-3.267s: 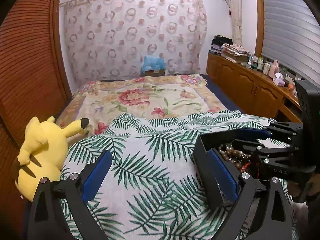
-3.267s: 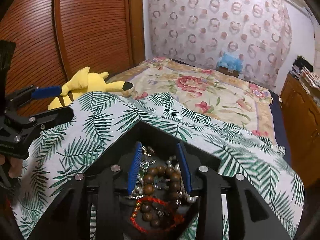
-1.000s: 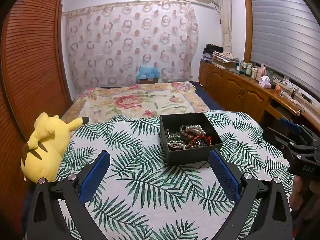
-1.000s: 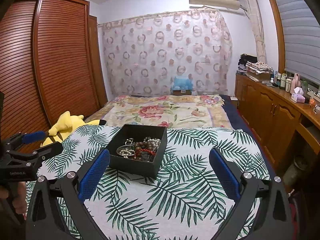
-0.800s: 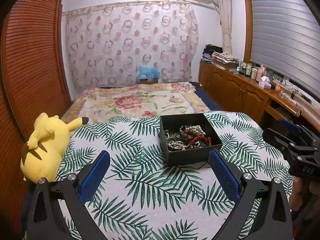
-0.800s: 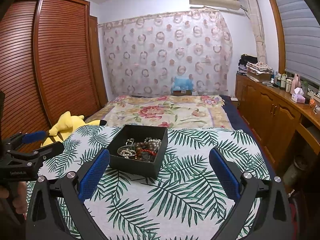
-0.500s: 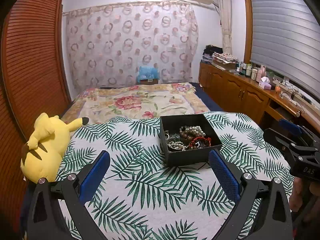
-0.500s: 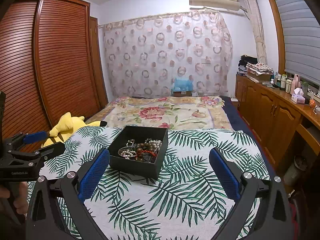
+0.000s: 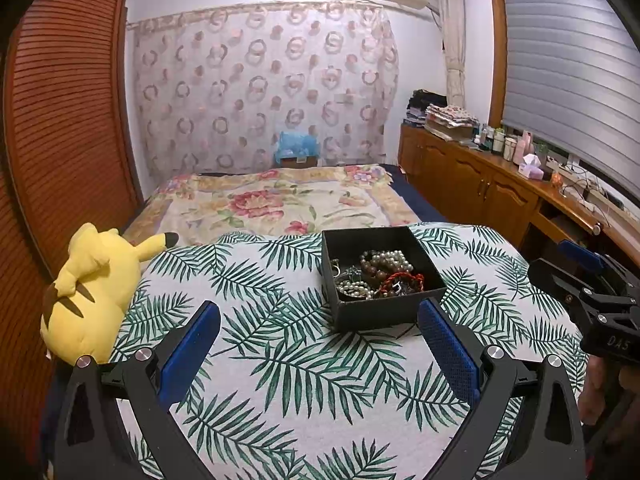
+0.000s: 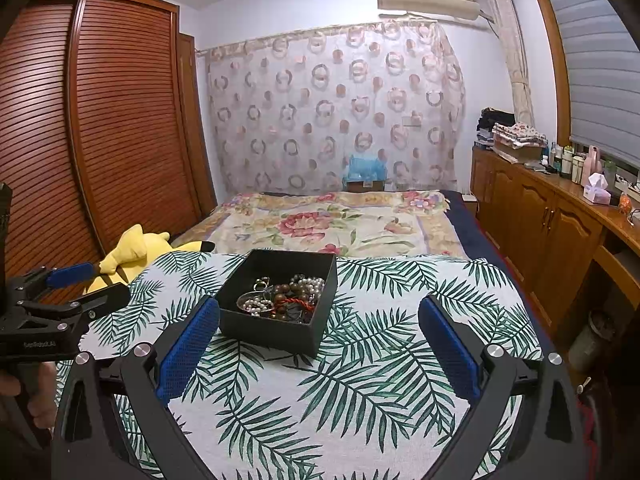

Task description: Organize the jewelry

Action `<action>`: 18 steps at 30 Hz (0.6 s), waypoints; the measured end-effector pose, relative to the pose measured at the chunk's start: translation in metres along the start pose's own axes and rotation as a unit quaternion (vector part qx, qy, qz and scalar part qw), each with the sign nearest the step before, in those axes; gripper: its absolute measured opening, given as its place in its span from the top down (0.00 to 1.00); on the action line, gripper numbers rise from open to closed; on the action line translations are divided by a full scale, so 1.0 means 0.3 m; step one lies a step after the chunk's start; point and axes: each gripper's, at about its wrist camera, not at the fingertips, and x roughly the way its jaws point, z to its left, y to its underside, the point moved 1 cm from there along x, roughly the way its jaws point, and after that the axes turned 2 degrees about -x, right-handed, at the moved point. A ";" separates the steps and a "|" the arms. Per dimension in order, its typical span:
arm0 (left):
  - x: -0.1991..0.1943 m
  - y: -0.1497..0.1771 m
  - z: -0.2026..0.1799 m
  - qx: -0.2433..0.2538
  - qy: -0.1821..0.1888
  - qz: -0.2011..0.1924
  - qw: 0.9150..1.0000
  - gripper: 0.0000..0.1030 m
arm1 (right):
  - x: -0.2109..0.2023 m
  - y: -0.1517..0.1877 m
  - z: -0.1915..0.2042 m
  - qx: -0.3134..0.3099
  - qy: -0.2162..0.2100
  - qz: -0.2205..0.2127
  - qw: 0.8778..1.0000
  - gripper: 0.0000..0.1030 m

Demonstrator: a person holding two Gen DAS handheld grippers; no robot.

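A black open box [image 9: 384, 314] [image 10: 276, 330] stands on the palm-leaf cloth [image 9: 304, 380] [image 10: 360, 380]. It holds a heap of jewelry [image 9: 376, 274] [image 10: 286, 296]: pearl strands, brown beads, a red cord bracelet. My left gripper [image 9: 320, 348] is open and empty, held back from the box, which sits ahead and to the right. My right gripper [image 10: 320, 348] is open and empty, with the box ahead and to the left. Each gripper shows at the edge of the other's view, the right one [image 9: 588, 280] and the left one [image 10: 68, 284].
A yellow plush toy [image 9: 88, 288] [image 10: 140, 248] lies at the cloth's left edge. Beyond is a bed with a floral cover [image 9: 276, 204]. A wooden wardrobe [image 10: 80, 140] stands left, a wooden cabinet with bottles [image 9: 500, 184] right.
Since 3.3 s ago both grippers have pulled back from the box and the right gripper has opened. Over the last second nothing has visibly moved.
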 end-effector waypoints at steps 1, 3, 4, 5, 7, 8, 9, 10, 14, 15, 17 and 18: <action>0.001 0.000 0.001 0.000 0.000 0.000 1.000 0.07 | 0.000 0.000 0.000 0.000 0.000 0.000 1.000 0.03; 0.001 0.000 0.000 0.000 0.000 0.000 1.000 0.07 | 0.000 0.002 0.001 0.000 -0.001 0.000 1.000 0.03; 0.001 0.000 0.001 0.000 0.000 0.000 1.000 0.07 | 0.001 0.001 0.001 0.000 0.000 0.000 1.000 0.03; 0.002 0.000 0.002 0.000 0.000 0.000 1.000 0.07 | 0.000 0.002 0.001 0.000 0.000 0.000 1.000 0.03; 0.002 0.001 0.002 0.000 0.001 0.001 1.000 0.07 | 0.000 0.001 0.000 0.000 -0.001 0.000 1.000 0.03; 0.001 0.001 0.001 0.000 0.000 0.001 1.000 0.07 | 0.000 0.000 0.000 0.001 0.000 0.000 1.000 0.03; 0.002 0.000 0.001 0.000 0.000 0.001 1.000 0.07 | 0.000 0.000 0.000 0.001 0.000 0.000 1.000 0.03; 0.001 0.000 0.001 0.000 0.000 0.001 1.000 0.07 | 0.001 0.001 0.000 0.001 -0.001 0.000 1.000 0.03; 0.001 0.000 0.002 0.000 0.000 0.001 1.000 0.07 | 0.000 0.000 0.000 0.001 0.000 0.000 1.000 0.03; 0.000 0.000 0.000 0.000 0.000 0.001 1.000 0.07 | 0.000 0.001 0.000 0.001 0.000 0.000 1.000 0.03; 0.000 0.000 -0.001 0.000 0.000 0.002 1.000 0.07 | 0.001 0.002 0.001 0.001 -0.001 0.000 1.000 0.03; 0.000 0.000 0.000 0.000 0.000 0.002 1.000 0.07 | 0.000 0.001 0.000 0.000 0.000 0.000 1.000 0.03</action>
